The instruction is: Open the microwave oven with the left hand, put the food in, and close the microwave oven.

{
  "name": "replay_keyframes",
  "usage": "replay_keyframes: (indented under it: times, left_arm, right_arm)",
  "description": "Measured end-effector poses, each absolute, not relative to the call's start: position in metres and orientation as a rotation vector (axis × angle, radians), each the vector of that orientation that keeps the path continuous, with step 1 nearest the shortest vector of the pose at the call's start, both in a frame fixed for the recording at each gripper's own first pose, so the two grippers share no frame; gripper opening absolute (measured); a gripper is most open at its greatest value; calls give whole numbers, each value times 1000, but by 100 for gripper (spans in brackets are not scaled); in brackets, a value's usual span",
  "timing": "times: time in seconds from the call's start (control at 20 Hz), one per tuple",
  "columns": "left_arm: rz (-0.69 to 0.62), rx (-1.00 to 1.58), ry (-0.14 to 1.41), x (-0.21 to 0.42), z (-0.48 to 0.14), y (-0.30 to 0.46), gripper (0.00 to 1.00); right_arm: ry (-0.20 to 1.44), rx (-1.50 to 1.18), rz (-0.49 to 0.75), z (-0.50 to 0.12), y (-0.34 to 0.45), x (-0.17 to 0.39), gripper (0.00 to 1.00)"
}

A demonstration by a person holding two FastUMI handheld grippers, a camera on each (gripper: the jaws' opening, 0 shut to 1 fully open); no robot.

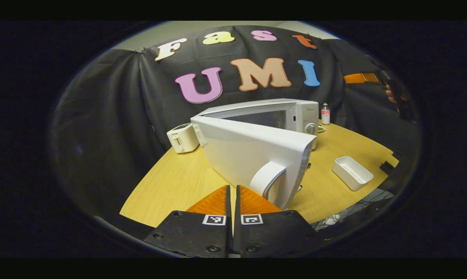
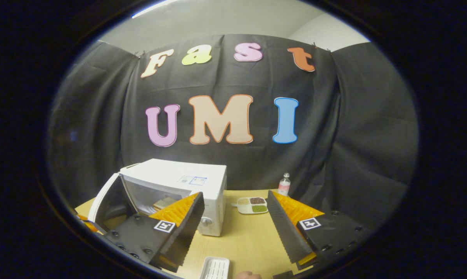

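The microwave oven (image 1: pixel 274 116) stands mid-frame on the worktop (image 1: pixel 171 182), its door (image 1: pixel 253 159) swung open across the left claw (image 1: pixel 232 193), whose fingers are pressed together, empty, beside the door handle (image 1: pixel 266 179). A toaster (image 1: pixel 183 137) sits left, a white tray (image 1: pixel 352 173) right. The right claw (image 2: pixel 233 217) is spread wide, empty, lower centre, framing a food dish (image 2: pixel 252 205) and bottle (image 2: pixel 284 185).

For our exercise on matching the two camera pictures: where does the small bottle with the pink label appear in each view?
Left gripper view: bottle upper right, just right of the microwave.
Right gripper view: bottle centre right, behind the divided dish.
Shared landmark: the white microwave.
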State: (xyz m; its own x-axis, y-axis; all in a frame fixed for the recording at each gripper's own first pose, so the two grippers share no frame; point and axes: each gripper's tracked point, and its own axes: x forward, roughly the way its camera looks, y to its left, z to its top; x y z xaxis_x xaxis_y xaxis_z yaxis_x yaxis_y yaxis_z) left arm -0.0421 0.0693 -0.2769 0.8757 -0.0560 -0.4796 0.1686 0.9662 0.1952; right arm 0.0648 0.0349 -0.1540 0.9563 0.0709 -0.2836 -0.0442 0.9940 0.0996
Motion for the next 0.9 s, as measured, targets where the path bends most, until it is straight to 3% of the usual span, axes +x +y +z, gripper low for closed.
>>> replay_keyframes:
  times: [0.35,0.4,0.45,0.5,0.55,0.6,0.7,0.75,0.8,0.85,0.9]
  left_arm:
    - [-171,217,470,-17,-275,22,0]
    - [-173,212,467,-13,-275,16,0]
    - [-177,211,463,-5,-277,4,0]
    - [-180,212,461,0,-276,-1,0]
    - [-182,213,459,3,-277,-5,0]
    - [-181,213,458,8,-277,-9,0]
    - [-178,215,459,17,-278,-17,0]
    - [-174,218,462,21,-279,-19,0]
    - [-169,220,464,24,-279,-23,0]
    - [-166,221,462,28,-279,-26,0]
    - [-163,221,463,32,-279,-30,0]
  right_arm:
    - [297,81,41,-159,5,72,92]
    - [294,78,38,-158,1,73,99]
    - [291,75,34,-158,-4,73,99]
    - [293,73,31,-158,-9,75,92]
    - [295,74,31,-160,-13,76,92]
    - [292,73,29,-160,-16,79,99]
    - [292,69,29,-163,-22,85,99]
    - [299,72,30,-168,-26,88,92]
    - [301,79,33,-170,-27,92,92]
    - [298,85,35,-171,-29,96,99]
    - [297,88,38,-174,-31,101,99]
